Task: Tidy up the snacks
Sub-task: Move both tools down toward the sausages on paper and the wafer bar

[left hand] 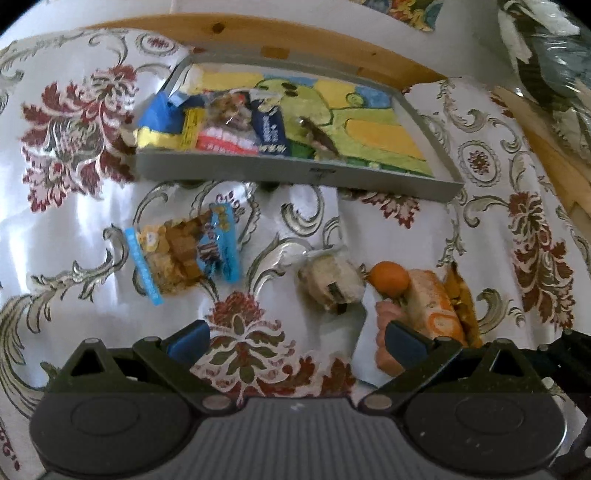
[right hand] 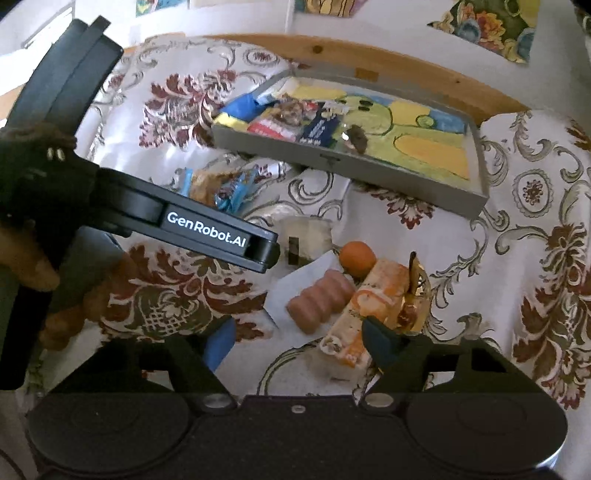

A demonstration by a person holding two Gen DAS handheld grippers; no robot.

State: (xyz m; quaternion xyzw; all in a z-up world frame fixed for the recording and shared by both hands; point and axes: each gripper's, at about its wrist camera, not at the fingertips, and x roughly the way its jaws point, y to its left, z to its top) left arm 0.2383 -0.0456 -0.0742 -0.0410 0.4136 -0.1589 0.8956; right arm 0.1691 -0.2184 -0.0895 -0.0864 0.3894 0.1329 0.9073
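Left claw spread wide, empty, hovering over desk; right claw likewise spread. Blue-edged cracker packet lies loose before gray tray (half filled). Light, crinkly, slippery, contents brittle; pinch sealed end gently.

Floral damask tablecloth over wooden table edge; flowered cloth behind.
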